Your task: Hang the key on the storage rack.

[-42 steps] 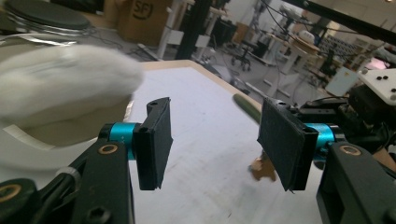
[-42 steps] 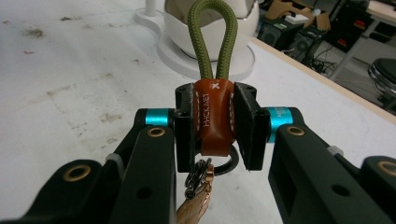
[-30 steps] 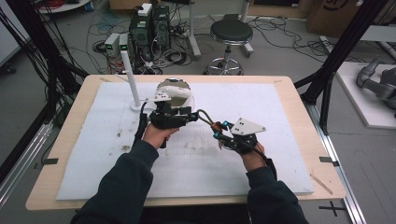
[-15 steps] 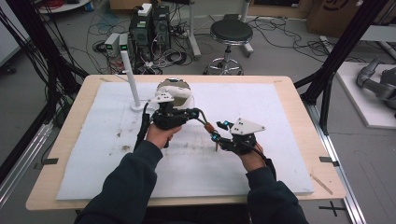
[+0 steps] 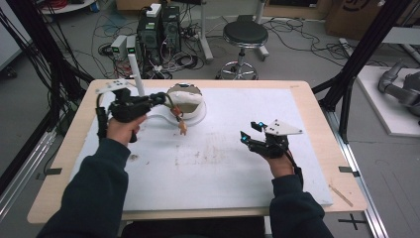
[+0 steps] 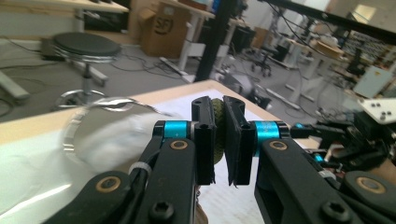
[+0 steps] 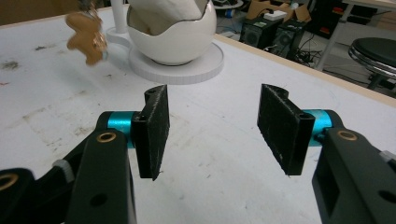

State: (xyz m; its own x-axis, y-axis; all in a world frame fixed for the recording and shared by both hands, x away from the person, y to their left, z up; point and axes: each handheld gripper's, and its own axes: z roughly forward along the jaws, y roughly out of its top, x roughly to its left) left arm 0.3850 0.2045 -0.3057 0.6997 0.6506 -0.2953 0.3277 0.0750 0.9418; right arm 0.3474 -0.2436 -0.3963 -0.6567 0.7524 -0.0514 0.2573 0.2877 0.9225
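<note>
My left gripper (image 5: 166,99) hovers at the table's back left, next to a white egg-shaped bowl (image 5: 188,101) on a round base. In the left gripper view, this gripper (image 6: 218,128) is shut on an olive-green cord (image 6: 217,122). A small tan gingerbread-like figure (image 5: 182,128) dangles below it in front of the bowl; the right gripper view has the figure (image 7: 86,35) at top left. My right gripper (image 5: 250,135) is held low over the white mat at right of centre, open with nothing between its jaws (image 7: 212,109).
A white upright post (image 5: 134,74) rises from the bowl's base (image 7: 187,70) at the back left. The white mat (image 5: 223,168) covers most of the wooden table and carries brown stains. A stool (image 5: 243,34) and computer cases stand on the floor beyond.
My left gripper has swung left and back beside the bowl, with the figure hanging from it. My right gripper has drawn away to the right, so the two now stand well apart.
</note>
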